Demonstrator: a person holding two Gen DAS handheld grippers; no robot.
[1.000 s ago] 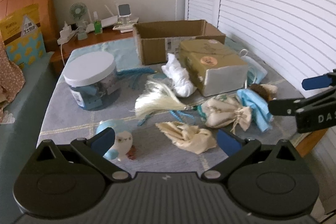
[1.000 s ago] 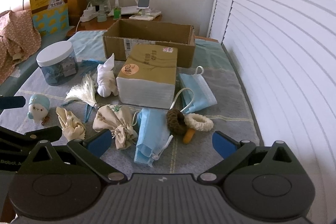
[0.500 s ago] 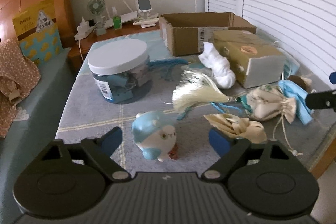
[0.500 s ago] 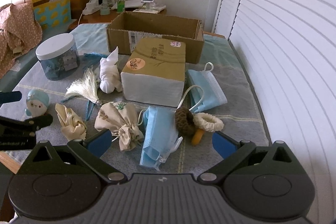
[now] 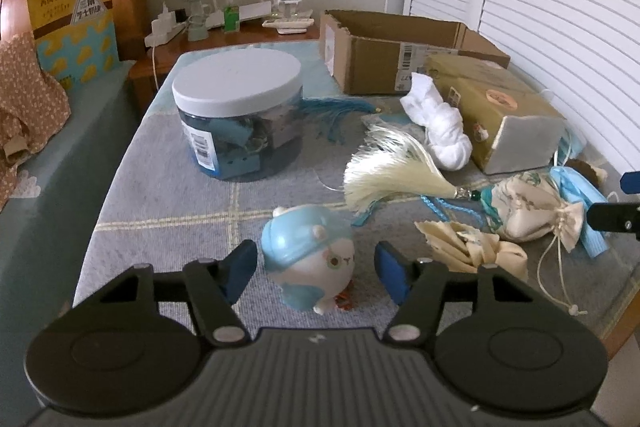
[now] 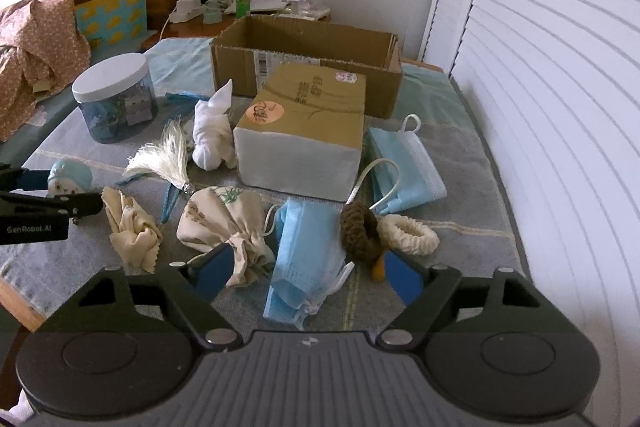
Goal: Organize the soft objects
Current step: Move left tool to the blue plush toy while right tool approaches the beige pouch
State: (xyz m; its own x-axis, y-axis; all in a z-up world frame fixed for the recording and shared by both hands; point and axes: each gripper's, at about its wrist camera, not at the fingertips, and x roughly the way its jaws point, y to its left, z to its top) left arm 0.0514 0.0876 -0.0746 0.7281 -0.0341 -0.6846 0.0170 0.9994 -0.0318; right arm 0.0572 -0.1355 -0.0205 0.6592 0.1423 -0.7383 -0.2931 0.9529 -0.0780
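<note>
A blue-capped white plush toy [image 5: 309,257] sits on the grey cloth near the front left edge, between the open fingers of my left gripper [image 5: 313,271]; no pad touches it. It also shows in the right wrist view [image 6: 69,179]. My right gripper [image 6: 307,273] is open over a crumpled blue face mask [image 6: 306,247]. Beside it lie a cream drawstring pouch [image 6: 224,223], a brown scrunchie [image 6: 359,231] and a cream scrunchie [image 6: 408,235]. A crumpled cream cloth [image 6: 132,227], a pale tassel [image 5: 392,171] and a white knotted cloth [image 5: 440,131] lie further back.
An open cardboard box [image 6: 308,59] stands at the back, a wrapped olive box [image 6: 308,131] in front of it. A white-lidded jar [image 5: 238,115] stands at the left. A flat blue mask [image 6: 404,163] lies right. White shutters run along the right; the table edge is close in front.
My left gripper has swung left and moved forward, so the plush toy now sits between its fingers. My right gripper has moved forward and lower over the blue mask.
</note>
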